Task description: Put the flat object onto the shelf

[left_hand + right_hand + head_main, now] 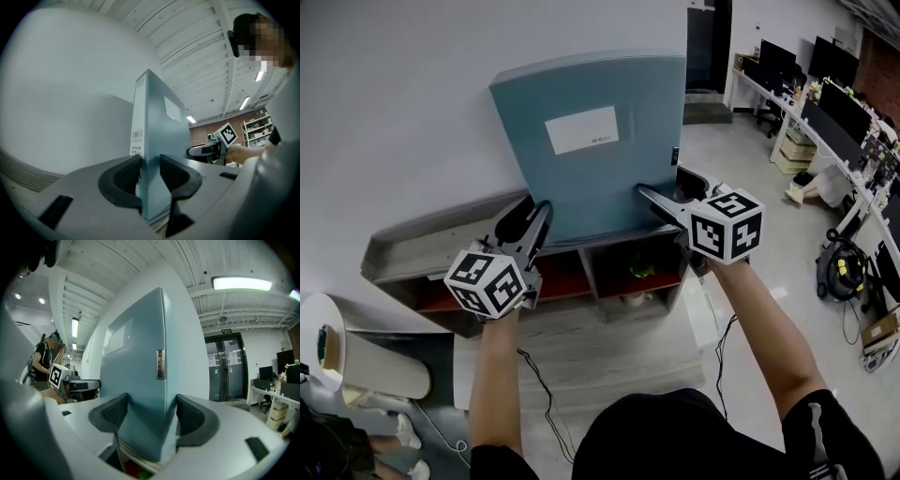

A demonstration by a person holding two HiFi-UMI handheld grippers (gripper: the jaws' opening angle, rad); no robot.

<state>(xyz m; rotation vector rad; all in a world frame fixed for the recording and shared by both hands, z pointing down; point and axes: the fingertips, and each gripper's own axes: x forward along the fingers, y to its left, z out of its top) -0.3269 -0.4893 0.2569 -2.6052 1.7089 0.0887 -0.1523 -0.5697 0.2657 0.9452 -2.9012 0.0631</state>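
Blue-grey file box (595, 150) stands upright against white wall (394, 112), bottom edge at top of low shelf unit (412, 251); contact unclear. Both jaws clenched on box: left gripper (536, 214) at lower left edge, right gripper (654, 195) at lower right edge. Two-sided grip likely keeps tall, flat box steady and level for setting down.

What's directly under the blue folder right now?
The grey shelf top. The blue folder hides the strip beneath its bottom edge, so whether it rests there can't be told. Open compartments sit lower.
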